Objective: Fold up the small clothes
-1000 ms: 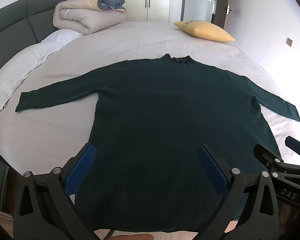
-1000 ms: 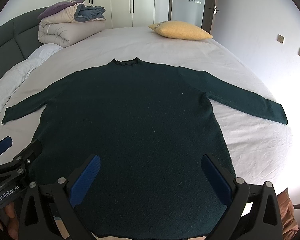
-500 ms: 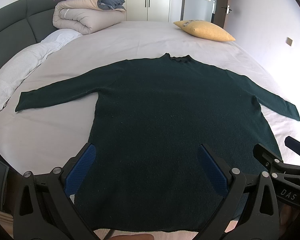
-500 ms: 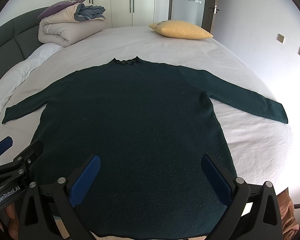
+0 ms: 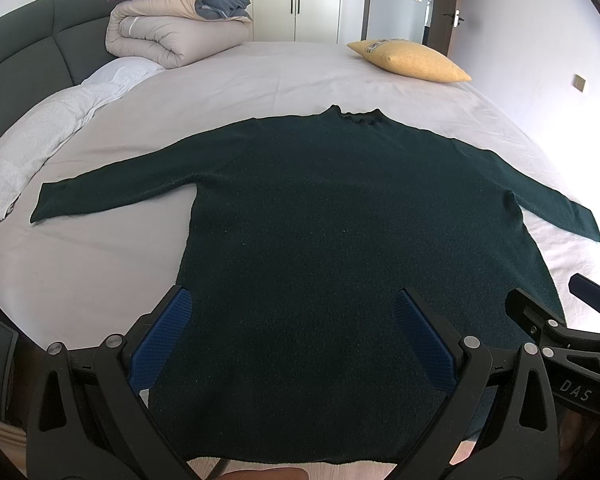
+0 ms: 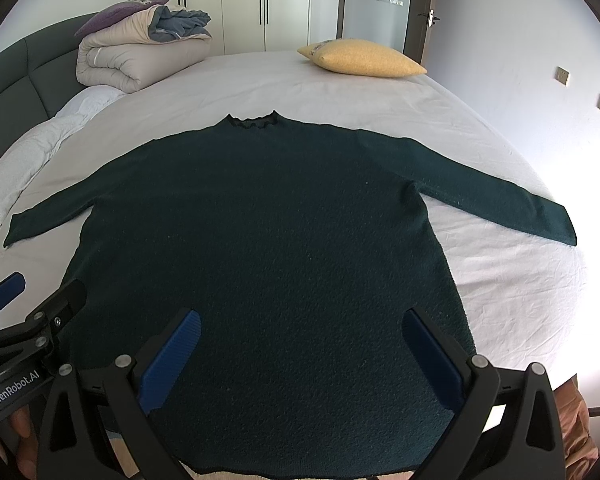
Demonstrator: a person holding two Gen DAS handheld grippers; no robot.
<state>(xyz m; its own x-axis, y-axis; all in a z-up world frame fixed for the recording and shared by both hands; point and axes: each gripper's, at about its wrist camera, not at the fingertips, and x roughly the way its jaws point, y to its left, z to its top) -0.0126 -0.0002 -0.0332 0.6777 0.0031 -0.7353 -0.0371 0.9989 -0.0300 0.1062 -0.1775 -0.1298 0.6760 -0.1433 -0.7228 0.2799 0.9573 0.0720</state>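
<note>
sweater [image 5: 340, 240] flat, under open left gripper [image 5: 294, 320]

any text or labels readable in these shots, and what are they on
"DAS": on the body of the right tool, seen from the left wrist view.
"GenRobot.AI": on the body of the left tool, seen from the right wrist view.
Print on the yellow pillow: too blurred to read.

The left gripper [image 5: 292, 336] is held low at the near edge of the bed, jaws spread wide, blue pads [image 5: 162, 338] facing each other with nothing between them. The right gripper [image 6: 300, 348] sits just beside it, equally wide apart and level, gripping nothing; both point forward across the bed.
</note>
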